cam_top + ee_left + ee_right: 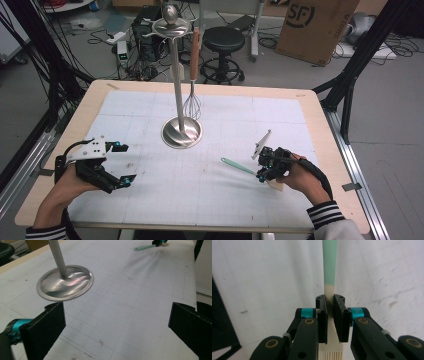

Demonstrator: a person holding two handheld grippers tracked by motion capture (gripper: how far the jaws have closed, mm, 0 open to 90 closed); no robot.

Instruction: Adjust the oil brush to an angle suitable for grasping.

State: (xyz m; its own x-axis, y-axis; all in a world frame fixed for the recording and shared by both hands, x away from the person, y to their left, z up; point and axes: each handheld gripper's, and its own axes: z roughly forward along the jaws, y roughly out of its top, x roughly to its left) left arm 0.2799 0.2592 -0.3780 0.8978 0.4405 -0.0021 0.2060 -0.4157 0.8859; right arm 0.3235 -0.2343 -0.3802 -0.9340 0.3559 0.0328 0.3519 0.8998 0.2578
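Pastry brush [239,166], mint-green at its handle end and cream toward the bristles, lies flat on the white gridded mat [210,195] at the near right of the table [320,125], its handle pointing left and slightly far toward the stand. Right gripper [263,172] sits over the brush's cream end, and in the right gripper view [329,315] its two black jaws stand close together on either side of the cream neck, pads pressing its flanks, with the bristle comb just below them; I judge the brush clamped but not lifted, since it looks level with the mat. Left gripper [127,177] rests at the near left, its jaws wide apart with nothing but bare mat between them. Centre-far on the mat stands a steel utensil stand [181,131], a whisk [192,102] with a wooden handle hanging from one hook at its crown. The step in hand looks like the pick-up of the brush. Next, I expect the brush must be raised clear, carried left and far, and turned so its green end meets a free hook, keeping clear of the whisk.
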